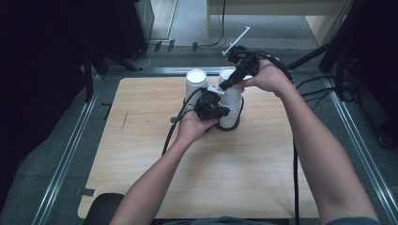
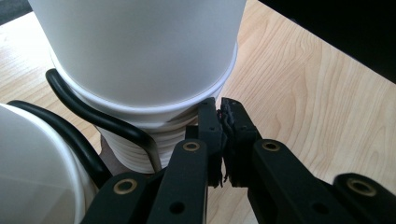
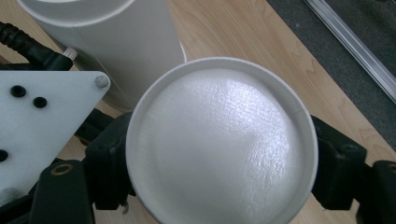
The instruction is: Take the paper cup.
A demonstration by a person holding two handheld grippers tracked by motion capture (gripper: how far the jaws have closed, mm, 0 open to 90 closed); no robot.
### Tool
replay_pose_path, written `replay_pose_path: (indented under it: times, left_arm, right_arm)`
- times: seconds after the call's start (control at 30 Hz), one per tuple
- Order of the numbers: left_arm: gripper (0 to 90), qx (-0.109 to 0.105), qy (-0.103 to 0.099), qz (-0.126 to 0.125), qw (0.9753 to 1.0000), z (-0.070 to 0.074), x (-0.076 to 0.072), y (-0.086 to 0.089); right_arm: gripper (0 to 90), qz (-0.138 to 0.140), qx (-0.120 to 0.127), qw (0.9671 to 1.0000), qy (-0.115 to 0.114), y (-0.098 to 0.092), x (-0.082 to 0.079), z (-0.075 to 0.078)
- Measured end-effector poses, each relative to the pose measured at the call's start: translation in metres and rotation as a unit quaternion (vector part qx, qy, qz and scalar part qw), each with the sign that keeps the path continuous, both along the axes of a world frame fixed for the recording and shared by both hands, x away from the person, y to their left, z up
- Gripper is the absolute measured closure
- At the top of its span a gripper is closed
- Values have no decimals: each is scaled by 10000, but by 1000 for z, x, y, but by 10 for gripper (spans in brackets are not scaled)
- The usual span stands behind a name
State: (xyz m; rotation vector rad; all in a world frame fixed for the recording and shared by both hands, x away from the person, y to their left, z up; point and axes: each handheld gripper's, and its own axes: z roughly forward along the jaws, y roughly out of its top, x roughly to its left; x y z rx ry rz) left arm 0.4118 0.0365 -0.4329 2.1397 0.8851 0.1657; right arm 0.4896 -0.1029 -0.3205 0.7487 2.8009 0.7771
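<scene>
Two stacks of upside-down white paper cups stand at the far middle of the wooden table (image 1: 141, 154). My right gripper (image 1: 231, 83) comes down from the far right and is shut on the top cup (image 3: 219, 140) of the right stack (image 1: 231, 105), one jaw on each side of it. My left gripper (image 1: 213, 111) is low at that stack's near left side. In the left gripper view its jaws are pressed together (image 2: 220, 135) right beside the ribbed rims of the lower cups (image 2: 135, 140). I cannot tell whether a rim is caught between them.
The left stack (image 1: 196, 83) stands close beside the right one. A black wire holder (image 2: 93, 119) rings the foot of the right stack. Cables trail from both grippers over the table. Metal rails border the table, with grey floor beyond.
</scene>
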Motion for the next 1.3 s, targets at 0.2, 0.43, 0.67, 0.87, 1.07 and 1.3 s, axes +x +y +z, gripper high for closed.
replay_pose_path:
  times: [0.2,0.43,0.67,0.87,1.07,1.3]
  left_arm:
    - [874,7,-3,-23,10000,0,0,1]
    - [875,1,-2,-29,10000,0,0,1]
    - [875,16,-11,-46,10000,0,0,1]
    - [874,20,-14,-47,10000,0,0,1]
    - [869,36,-21,-42,10000,0,1,1]
    - [867,41,-27,-33,10000,0,1,0]
  right_arm:
    - [236,-3,-68,10000,20,1,-1,3]
    - [243,-20,-155,9999,20,4,-1,7]
    - [249,-10,-227,9997,22,6,-2,10]
    - [253,-28,-287,9996,37,7,-2,13]
    - [257,-23,-280,9996,-9,6,-2,15]
    - [260,-41,-297,9995,22,6,-2,17]
